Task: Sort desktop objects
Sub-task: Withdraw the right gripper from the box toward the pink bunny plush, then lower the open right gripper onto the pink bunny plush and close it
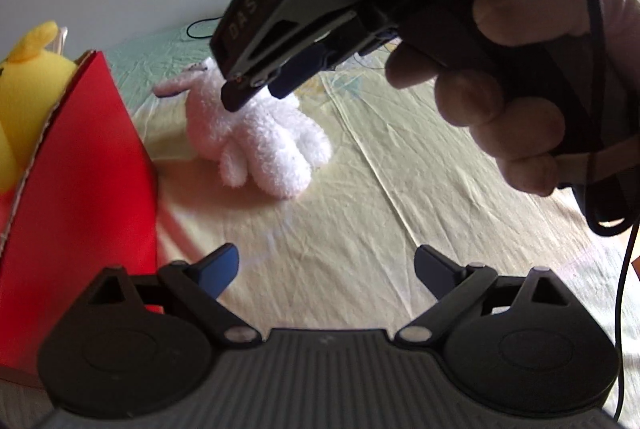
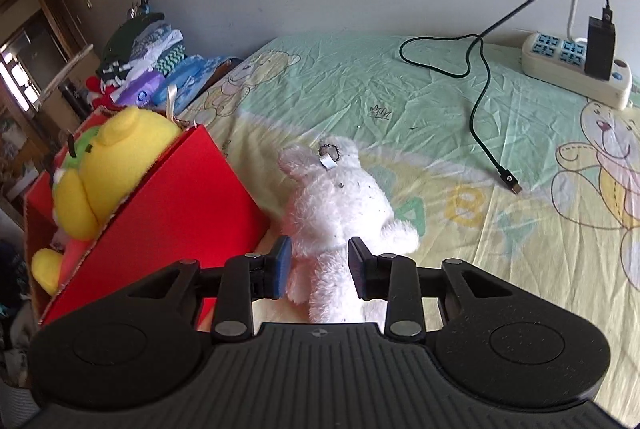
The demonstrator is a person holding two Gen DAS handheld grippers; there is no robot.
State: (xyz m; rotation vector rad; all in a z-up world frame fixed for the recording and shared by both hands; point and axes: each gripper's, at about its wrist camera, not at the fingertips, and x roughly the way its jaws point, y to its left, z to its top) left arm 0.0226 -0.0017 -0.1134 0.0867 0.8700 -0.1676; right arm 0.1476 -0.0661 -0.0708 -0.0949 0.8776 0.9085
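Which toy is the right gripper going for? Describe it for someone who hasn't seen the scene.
Start at the red box on the bear-print sheet. Lying on the sheet just right of it is the white plush animal, with the right gripper open around its lower body. Unlike the yellow plush in the box, it is white, fluffy and has a ball-chain loop on its head.

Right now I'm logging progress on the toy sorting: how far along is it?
Done: the yellow plush sits in the red box. In hand: the right gripper straddles the white plush lying on the sheet, jaws apart, not clamped. The left gripper is open, empty. Left: grasp the white plush and box it.
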